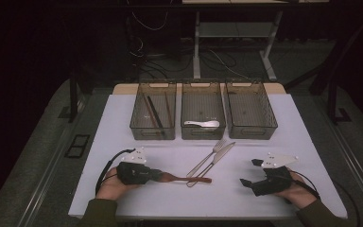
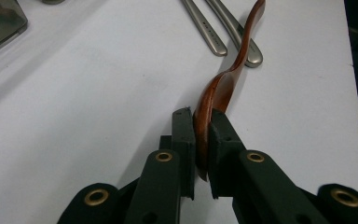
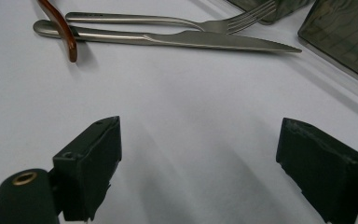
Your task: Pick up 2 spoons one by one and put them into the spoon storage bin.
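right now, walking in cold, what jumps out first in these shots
The left gripper is clamped on the bowl of a wooden spoon near the table's front left, the spoon's handle reaching across the ends of a fork and knife at the centre. The right gripper rests open at the front right. Three bins line the back edge: dark sticks in the left bin, a white spoon in the middle bin.
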Tool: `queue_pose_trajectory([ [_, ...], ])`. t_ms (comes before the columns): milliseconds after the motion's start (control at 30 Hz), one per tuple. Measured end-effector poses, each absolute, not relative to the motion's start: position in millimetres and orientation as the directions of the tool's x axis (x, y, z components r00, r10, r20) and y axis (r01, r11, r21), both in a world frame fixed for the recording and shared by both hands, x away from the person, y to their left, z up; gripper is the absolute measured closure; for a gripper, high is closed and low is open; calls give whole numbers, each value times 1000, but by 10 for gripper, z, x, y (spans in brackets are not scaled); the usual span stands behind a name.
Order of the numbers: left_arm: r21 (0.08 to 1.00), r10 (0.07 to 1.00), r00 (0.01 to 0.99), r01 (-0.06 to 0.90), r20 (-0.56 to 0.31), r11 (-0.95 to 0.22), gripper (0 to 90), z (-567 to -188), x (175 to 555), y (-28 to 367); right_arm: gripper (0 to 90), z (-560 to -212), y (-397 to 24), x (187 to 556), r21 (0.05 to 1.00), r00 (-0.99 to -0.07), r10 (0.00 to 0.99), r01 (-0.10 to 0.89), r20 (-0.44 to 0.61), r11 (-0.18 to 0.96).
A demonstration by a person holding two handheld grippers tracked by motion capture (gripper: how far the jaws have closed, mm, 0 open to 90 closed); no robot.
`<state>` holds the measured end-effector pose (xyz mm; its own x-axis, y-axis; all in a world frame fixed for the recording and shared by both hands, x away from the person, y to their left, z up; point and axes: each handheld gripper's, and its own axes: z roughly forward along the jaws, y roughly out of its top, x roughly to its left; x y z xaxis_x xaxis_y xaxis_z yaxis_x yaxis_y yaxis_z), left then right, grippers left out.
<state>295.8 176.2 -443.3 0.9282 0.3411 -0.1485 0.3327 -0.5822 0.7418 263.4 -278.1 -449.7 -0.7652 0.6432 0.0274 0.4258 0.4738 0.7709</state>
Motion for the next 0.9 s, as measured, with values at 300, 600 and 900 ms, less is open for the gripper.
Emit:
queue_pose_trajectory([
  [300, 781, 360, 921, 333, -148, -529, 818, -4367, 2946, 1777, 139, -4497, -2784, 2634, 771, -766, 643, 425, 26, 475],
  [600, 818, 445, 887, 346, -125, -460, 820, -4269, 2945, 1799, 139, -4497, -2784, 2634, 770, -766, 643, 425, 25, 476],
  [900, 851, 544, 831, 364, -114, -378, 820, -4122, 2975, 1749, 139, -4501, -2776, 2634, 769, -767, 642, 425, 25, 478],
])
